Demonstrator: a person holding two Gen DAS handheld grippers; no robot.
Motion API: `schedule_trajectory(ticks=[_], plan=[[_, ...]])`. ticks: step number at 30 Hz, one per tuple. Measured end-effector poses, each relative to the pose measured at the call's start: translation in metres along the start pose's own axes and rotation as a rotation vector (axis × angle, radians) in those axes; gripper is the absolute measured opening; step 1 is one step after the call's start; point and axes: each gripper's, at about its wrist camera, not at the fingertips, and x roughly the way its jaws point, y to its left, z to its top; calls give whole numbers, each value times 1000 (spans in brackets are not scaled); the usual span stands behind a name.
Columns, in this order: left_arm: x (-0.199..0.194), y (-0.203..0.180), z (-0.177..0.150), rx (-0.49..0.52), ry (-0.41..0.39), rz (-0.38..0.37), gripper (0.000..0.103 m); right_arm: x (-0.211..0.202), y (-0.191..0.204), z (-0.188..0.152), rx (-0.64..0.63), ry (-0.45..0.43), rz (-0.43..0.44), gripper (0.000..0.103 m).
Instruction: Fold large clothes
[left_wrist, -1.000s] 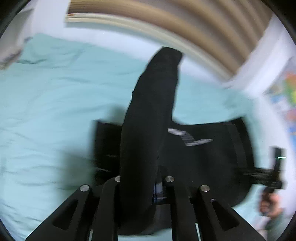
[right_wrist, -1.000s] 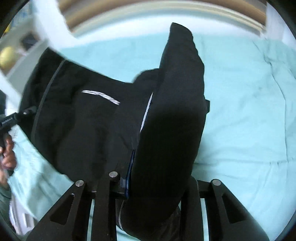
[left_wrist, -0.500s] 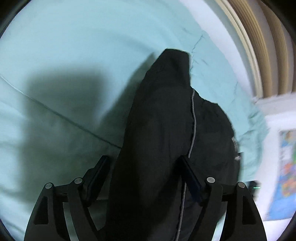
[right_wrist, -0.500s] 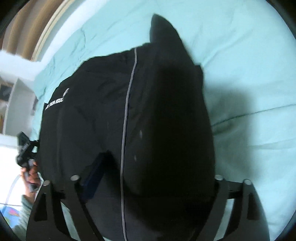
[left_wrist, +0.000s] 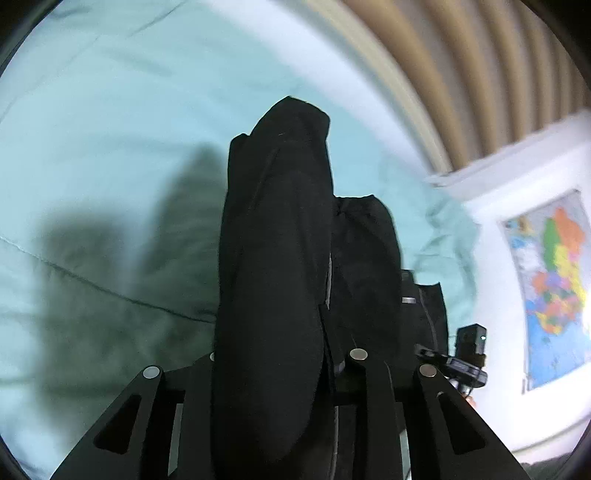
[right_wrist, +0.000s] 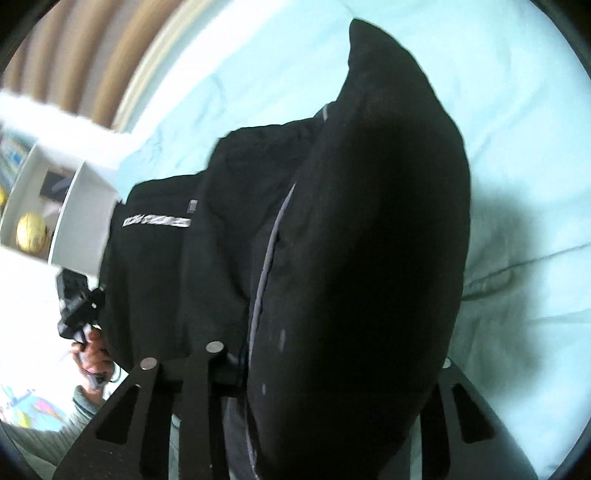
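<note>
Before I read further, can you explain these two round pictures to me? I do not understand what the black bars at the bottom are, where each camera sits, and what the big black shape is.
No robot arm here: a person holds a hand tool with two fingers in each hand. Each tool carries a wide-angle camera that looks along its fingers, so the black bars below are the tool itself. One picture is from the left gripper, the other from the right gripper. Below lies a bed with a pale green cover. The black shape is a jacket. Both grippers are closed on its fabric and hold it over the bed. At each picture's edge you see the other tool.
</note>
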Motion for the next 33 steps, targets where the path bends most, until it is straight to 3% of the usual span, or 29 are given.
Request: schedule_trajectory(ticks=[4,9,12,17,22,24,25,26,27,29,30,33], plan=[[-41,-54,-20,106,-57,-20,27,-43,55,-15,-122,-66,-37,35],[-107,-97,-51,152,-143,-50,27,-108,106,-44,-213,-127,-53,35],[-130,-105,-70,157,-164,-57,27,-146,109,-45,-219,-132,-42,35],[-134,-93,-111,110,-129,-24,28,-150,121,-55,-245,-82,-84,35],[-97,-34,-157,-49,-6,56,29,-106,81,-78,-184,66,-150,37],[-72,8,-174,-147,48,130,34,-78,52,-90,-109,143,-180,41],[-61,33,-185,-191,50,220,37,-63,30,-96,-42,174,-212,43],[-54,51,-191,-232,54,244,44,-54,9,-101,14,172,-264,49],[-52,72,-198,-297,43,189,49,-51,-10,-105,62,162,-266,57],[-56,95,-204,-422,17,61,51,-59,-37,-109,178,119,-181,57],[-57,97,-205,-443,22,53,57,-66,-48,-111,234,96,-146,58],[-68,92,-200,-382,26,114,59,-88,-58,-115,262,64,-121,60]])
